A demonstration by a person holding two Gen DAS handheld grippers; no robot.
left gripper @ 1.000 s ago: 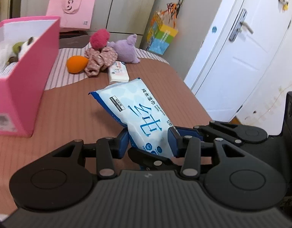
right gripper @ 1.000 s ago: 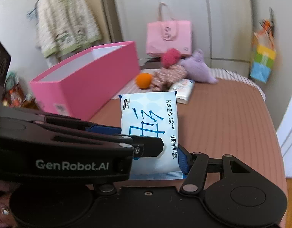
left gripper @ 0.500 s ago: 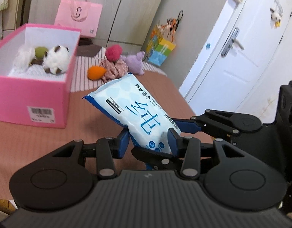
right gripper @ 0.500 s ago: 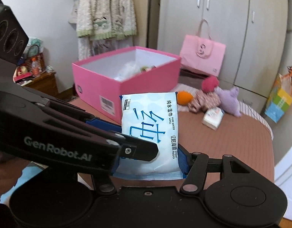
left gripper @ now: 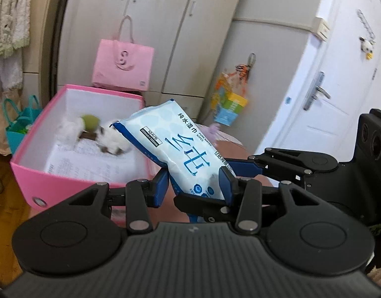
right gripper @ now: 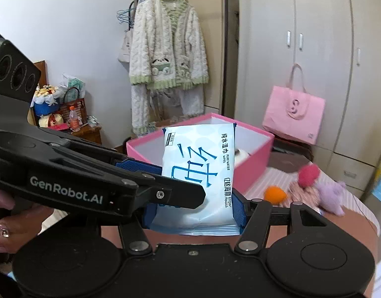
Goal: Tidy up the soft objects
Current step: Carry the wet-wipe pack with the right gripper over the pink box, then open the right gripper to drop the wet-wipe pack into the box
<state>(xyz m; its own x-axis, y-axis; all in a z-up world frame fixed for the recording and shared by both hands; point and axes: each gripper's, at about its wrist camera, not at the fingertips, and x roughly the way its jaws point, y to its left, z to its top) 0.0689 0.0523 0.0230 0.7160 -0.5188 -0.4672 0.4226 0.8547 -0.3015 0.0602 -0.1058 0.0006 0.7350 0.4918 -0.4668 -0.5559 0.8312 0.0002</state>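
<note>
A blue-and-white pack of wet wipes (left gripper: 188, 154) is held in the air, tilted, with both grippers shut on its lower end. My left gripper (left gripper: 194, 187) presses its blue pads on the pack's two sides. My right gripper (left gripper: 207, 183) reaches in from the right and clamps the same end. In the right wrist view the pack (right gripper: 197, 164) stands upright between the right gripper (right gripper: 195, 213) pads, and the left gripper (right gripper: 175, 181) crosses in from the left. Behind the pack is an open pink box (left gripper: 78, 176), (right gripper: 252, 164) that holds white and green plush toys (left gripper: 91, 126).
Left on the bed are an orange ball (right gripper: 274, 195), a pink pompom (right gripper: 308, 171), a patterned cloth (right gripper: 299, 193) and a purple plush (right gripper: 330, 196). A pink tote bag (left gripper: 122, 67) leans on the wardrobe. A teal bag (left gripper: 19, 124) sits left of the box. A white door (left gripper: 339, 87) stands at the right.
Both grippers have risen with the wipes pack and carried it toward the pink box. The box's inside now shows just behind the pack. The grip is unchanged.
</note>
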